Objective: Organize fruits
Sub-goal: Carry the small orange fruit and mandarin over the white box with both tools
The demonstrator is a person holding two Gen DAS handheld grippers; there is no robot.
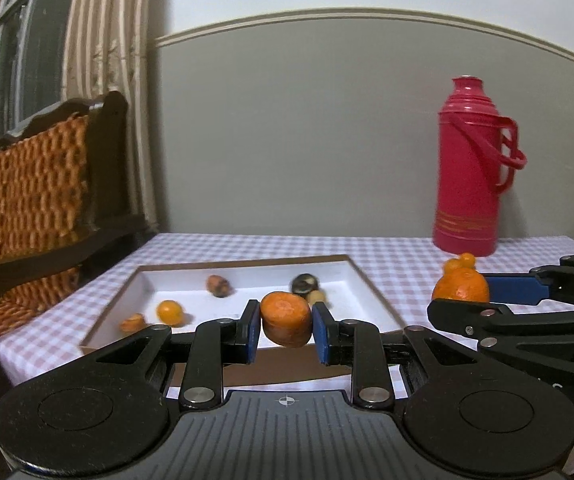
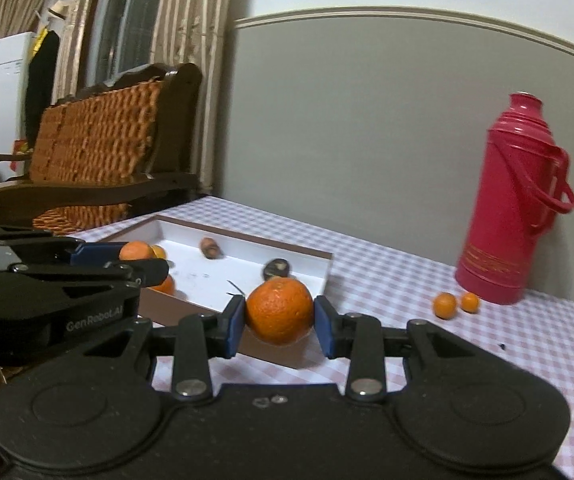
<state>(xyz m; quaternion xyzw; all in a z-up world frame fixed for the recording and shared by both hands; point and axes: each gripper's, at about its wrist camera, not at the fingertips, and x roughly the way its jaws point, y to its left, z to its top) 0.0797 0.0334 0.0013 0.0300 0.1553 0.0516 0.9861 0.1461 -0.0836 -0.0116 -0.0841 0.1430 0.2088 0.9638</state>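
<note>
My left gripper (image 1: 286, 320) is shut on a flattish orange mandarin (image 1: 286, 314), held above the near edge of a white tray with a brown rim (image 1: 247, 276). My right gripper (image 2: 280, 316) is shut on a rounder orange (image 2: 280, 304), just in front of the tray's near right corner (image 2: 325, 276). In the tray lie several small fruits: a small orange one (image 1: 170, 313), a brown one (image 1: 218, 285) and a dark one (image 1: 305, 283). Two small oranges (image 2: 445, 305) sit on the checked cloth by the flask. Each gripper shows at the other view's edge.
A tall red thermos flask (image 2: 515, 208) stands at the back right of the checked table (image 2: 407, 280). A dark wooden chair with a woven orange cushion (image 2: 99, 136) stands left of the table, with curtains and a window behind it. A grey wall lies beyond.
</note>
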